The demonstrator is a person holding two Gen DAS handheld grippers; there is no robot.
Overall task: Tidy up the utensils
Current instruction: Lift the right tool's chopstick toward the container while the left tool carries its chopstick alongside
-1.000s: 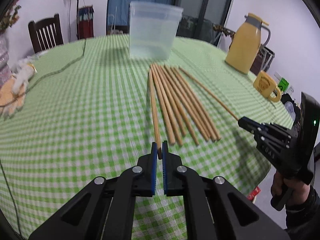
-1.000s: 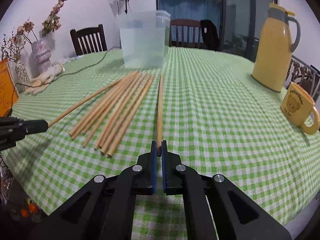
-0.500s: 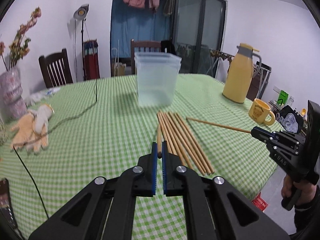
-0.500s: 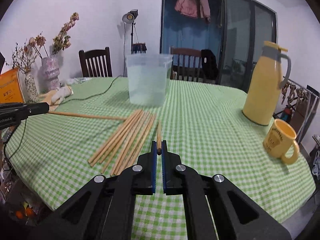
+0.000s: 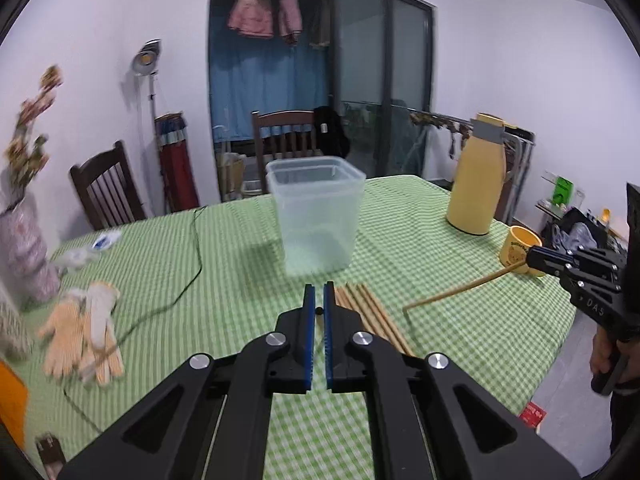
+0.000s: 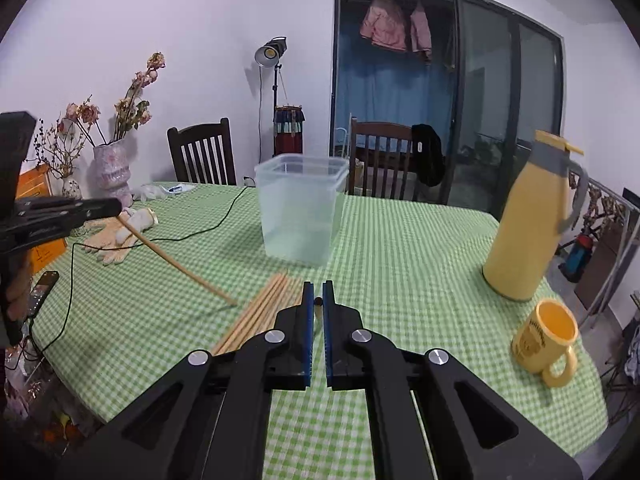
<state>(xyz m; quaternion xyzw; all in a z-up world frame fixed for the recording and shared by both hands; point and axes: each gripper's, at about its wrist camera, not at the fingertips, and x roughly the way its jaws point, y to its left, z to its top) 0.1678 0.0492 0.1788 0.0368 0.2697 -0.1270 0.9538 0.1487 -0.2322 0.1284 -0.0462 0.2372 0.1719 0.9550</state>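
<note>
Each gripper is shut on one wooden chopstick. My left gripper (image 5: 319, 300) holds a chopstick whose butt end (image 5: 319, 311) shows between the pads; in the right wrist view that chopstick (image 6: 176, 264) slants down from the left gripper (image 6: 116, 205) with its tip by the table. My right gripper (image 6: 318, 298) grips a chopstick end (image 6: 318, 301); in the left wrist view that chopstick (image 5: 452, 290) slants down from it (image 5: 534, 258). Several chopsticks (image 5: 372, 316) (image 6: 260, 312) lie in a row on the green checked tablecloth. A clear plastic tub (image 5: 316, 218) (image 6: 300, 212) stands upright behind them.
A yellow thermos jug (image 6: 528, 220) and a yellow mug (image 6: 548, 338) stand at the right. Work gloves (image 5: 80, 330), a black cable (image 5: 192, 264) and a vase of dried flowers (image 6: 110, 176) are at the left. Wooden chairs stand behind the table.
Both grippers have lifted and tilted up, each raising its chopstick off the row so it now slants down to the table. The views now look level across the table.
</note>
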